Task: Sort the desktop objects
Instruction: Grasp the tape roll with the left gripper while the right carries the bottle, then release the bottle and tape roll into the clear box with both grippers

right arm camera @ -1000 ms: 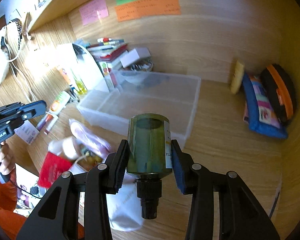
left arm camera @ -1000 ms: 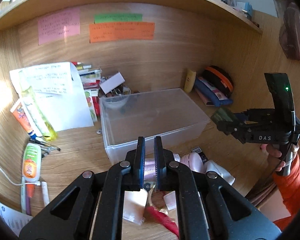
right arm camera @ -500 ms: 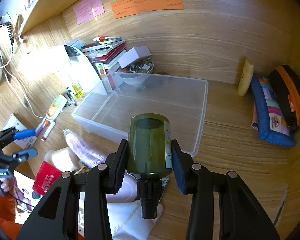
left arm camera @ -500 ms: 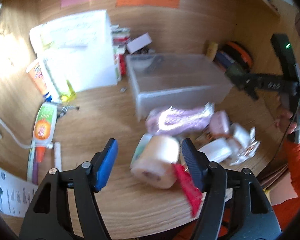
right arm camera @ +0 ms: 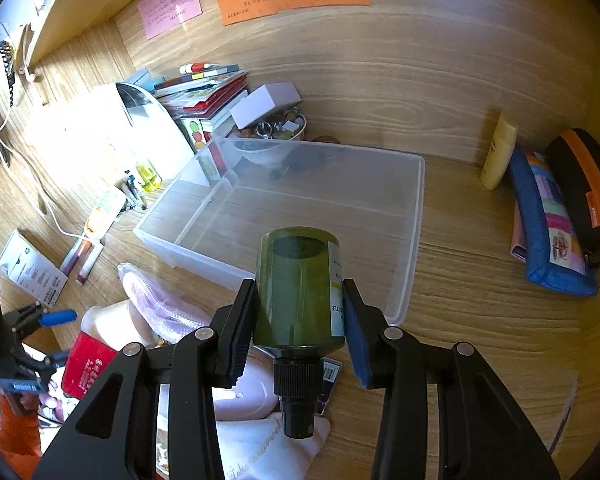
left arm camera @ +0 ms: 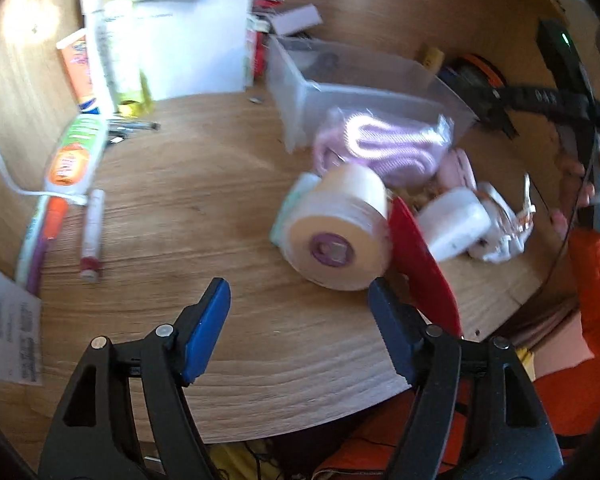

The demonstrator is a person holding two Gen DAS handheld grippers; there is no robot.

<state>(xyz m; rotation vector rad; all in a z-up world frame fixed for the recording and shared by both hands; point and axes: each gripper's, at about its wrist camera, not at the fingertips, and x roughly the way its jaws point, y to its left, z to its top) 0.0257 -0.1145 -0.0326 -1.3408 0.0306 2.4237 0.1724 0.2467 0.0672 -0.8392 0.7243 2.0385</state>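
My right gripper is shut on a green bottle, cap toward the camera, held over the near edge of a clear plastic box. My left gripper is open and empty, low over the desk just before a roll of beige tape. Behind the roll lie a purple packet, a red card and white items. The clear box also shows in the left wrist view. The right gripper shows in the left wrist view, the left gripper in the right wrist view.
Tubes and pens lie at the desk's left, by a white paper stand. Books and a small bowl stand behind the box. A pencil case and a yellow tube lie at the right.
My left gripper has opened, let go of the purple packet and dropped back toward the desk's front edge. My right gripper has carried the green bottle closer over the clear box.
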